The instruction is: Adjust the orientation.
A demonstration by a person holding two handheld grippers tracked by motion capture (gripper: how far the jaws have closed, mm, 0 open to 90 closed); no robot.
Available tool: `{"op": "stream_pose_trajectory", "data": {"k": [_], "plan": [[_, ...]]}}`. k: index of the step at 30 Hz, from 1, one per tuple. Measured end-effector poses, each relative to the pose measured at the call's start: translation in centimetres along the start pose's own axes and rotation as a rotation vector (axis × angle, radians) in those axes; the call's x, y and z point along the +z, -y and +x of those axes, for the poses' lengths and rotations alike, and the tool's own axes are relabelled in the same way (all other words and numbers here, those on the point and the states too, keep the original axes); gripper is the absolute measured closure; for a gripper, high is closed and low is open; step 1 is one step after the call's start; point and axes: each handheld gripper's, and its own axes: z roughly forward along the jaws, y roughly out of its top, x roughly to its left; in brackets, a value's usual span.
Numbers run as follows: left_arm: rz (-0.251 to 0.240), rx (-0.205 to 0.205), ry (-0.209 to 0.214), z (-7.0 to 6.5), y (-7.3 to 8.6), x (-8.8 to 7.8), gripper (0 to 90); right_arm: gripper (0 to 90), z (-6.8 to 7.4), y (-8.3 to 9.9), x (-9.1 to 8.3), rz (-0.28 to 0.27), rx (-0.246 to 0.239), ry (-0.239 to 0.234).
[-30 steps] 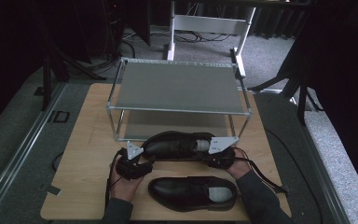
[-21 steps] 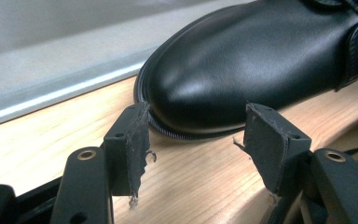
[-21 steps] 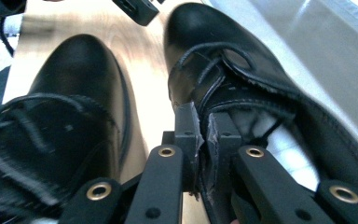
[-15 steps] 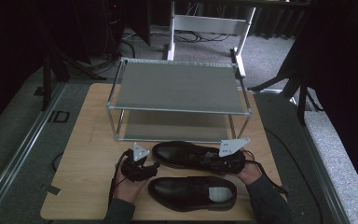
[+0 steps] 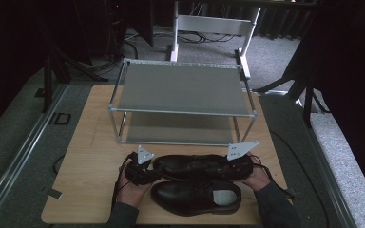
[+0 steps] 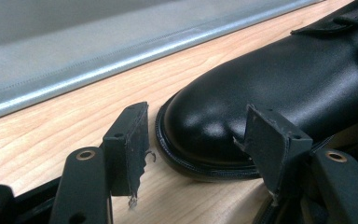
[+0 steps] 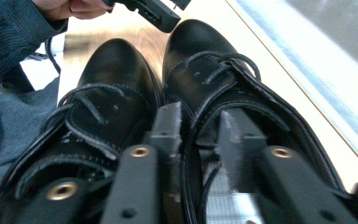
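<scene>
Dark curtains and grey carpet ring a pale wooden table (image 5: 90, 142), with a two-tier metal shoe rack (image 5: 183, 90) standing across the upper middle of the high view and two black lace-up shoes lying side by side below it, toes to the left. At lower left of that view the left claw (image 5: 145, 172) sits low and nearly level at the toe of the far shoe (image 5: 199, 166), the hand curled under it from the bottom edge; in the left gripper view its jaws stand wide, one on bare wood and the other beside the toe cap, not pressing on the leather. The near shoe (image 5: 195, 194) lies just below, touching or almost touching its partner. At right, the right claw (image 5: 241, 166) reaches in level at the far shoe's heel, the hand behind it; its jaws have just been opening and now stand partly apart, straddling the heel collar without pinching it, one jaw inside the opening. The risks, as I judge them: with neither end gripped, any lift toward the rack would leave the shoe behind or tip it; the inner right jaw could snag a lace or the collar on withdrawal and drag the shoe; and the left jaw may slide off the glossy rounded toe, nudging the near shoe askew.
</scene>
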Motion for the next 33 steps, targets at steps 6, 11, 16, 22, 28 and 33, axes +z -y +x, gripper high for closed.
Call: {"op": "stream_pose_trajectory", "data": {"k": [6,11,16,22,28,33], "plan": [[0.005,-0.015,-0.001,0.2,0.6,-0.6,40.7,48.3,0.4,0.7,-2.8,-0.033,-0.013,0.02],[0.006,-0.017,-0.008,0.5,0.9,-1.1,40.7,41.7,1.3,1.6,-3.5,0.027,-0.052,0.003],[0.01,-0.02,-0.011,0.5,1.0,-1.0,40.6,43.9,1.6,1.5,-2.1,0.108,-0.094,0.019],[0.006,-0.019,-0.01,0.5,1.0,-1.1,40.4,53.5,2.2,-0.2,0.0,0.212,-0.179,0.028],[0.003,-0.018,-0.012,0.5,1.0,-1.1,40.4,72.6,2.2,-0.6,1.8,0.269,-0.181,0.028],[-0.004,-0.02,-0.016,0.6,0.9,-1.2,40.3,79.6,2.6,-0.1,1.4,0.213,-0.132,0.061]]}}
